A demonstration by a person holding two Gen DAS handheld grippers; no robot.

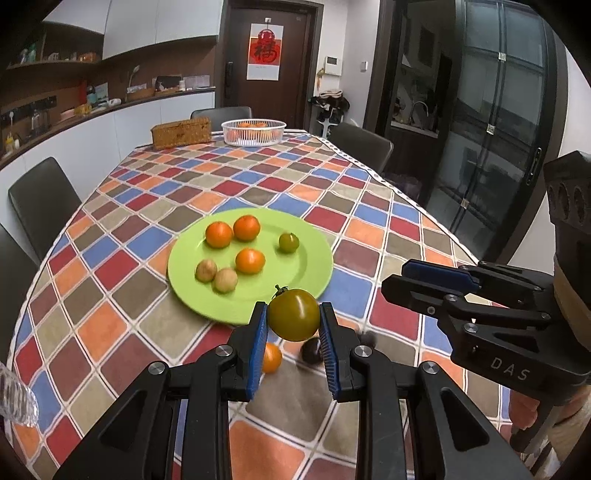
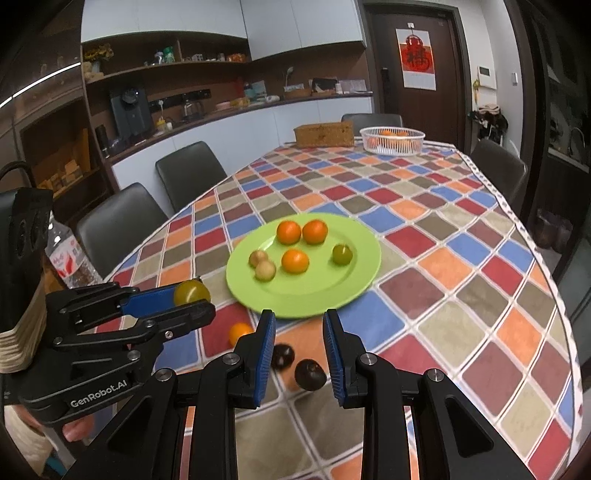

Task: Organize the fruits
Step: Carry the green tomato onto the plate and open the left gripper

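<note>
Second dark fruit (image 2: 309,373) between right fingers (image 2: 267,354), right view only

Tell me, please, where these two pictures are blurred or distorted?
Left wrist view: the door frame bows from the fisheye lens, and the dark fruit below the held green tomato is smeared. Right wrist view: the green plate rim and cabinets curve; the fruit is slightly soft.
</note>
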